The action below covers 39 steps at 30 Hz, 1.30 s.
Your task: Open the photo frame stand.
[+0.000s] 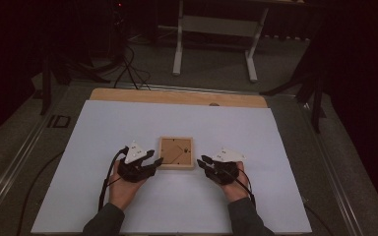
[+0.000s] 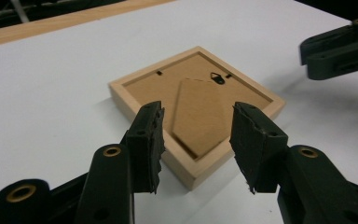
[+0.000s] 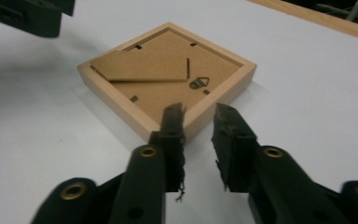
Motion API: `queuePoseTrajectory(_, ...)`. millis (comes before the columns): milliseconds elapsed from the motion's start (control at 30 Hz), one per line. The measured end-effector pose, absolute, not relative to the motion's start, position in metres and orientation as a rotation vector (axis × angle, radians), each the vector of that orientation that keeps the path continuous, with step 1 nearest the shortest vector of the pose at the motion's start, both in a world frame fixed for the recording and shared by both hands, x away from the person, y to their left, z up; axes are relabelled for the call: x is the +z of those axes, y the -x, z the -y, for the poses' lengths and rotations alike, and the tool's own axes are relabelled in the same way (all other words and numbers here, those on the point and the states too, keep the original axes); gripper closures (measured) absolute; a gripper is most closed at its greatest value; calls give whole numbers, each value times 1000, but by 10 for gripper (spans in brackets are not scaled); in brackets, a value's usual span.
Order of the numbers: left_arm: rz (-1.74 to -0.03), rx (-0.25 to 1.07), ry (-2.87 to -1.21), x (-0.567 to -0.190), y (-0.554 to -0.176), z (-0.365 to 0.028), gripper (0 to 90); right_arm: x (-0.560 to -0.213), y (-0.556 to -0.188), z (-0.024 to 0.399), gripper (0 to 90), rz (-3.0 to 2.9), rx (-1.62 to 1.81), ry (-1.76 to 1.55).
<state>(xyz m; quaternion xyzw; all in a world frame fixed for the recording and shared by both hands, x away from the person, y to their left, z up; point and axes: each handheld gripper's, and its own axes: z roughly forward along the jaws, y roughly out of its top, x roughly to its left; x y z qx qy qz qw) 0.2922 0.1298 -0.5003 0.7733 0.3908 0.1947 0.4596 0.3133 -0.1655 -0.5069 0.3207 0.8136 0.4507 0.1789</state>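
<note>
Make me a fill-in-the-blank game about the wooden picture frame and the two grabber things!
1. The wooden picture frame lies with its ____ side facing up, showing the little metal hanger.
2. The frame rests on a ____ sheet that covers the table.
3. The frame lies ____ the left hand-held gripper and the right hand-held gripper.
4. Both grippers have their jaws ____, gripping nothing.

Missing words: back; white; between; open

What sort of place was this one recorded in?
Probably a lab or recording room: a white-topped work table on a dark carpeted floor, cables trailing behind, and a bench frame beyond. A wooden picture frame lies face down.
</note>
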Motion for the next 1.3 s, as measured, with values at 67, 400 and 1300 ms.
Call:
queuePoseTrajectory(67, -957, 474, -1916, -502, -293, -127, 531, -509, -314, 163, 802, -2309, 1287, -905)
queuePoseTrajectory(400, -935, 430, -1931, -511, -304, -114, 529, -519, -319, 150, 895, -2344, 1293, -912)
queuePoseTrajectory(1300, -963, 487, -2063, -522, -327, -93, 464, -526, -318, 143, 896, -2357, 1283, -917)
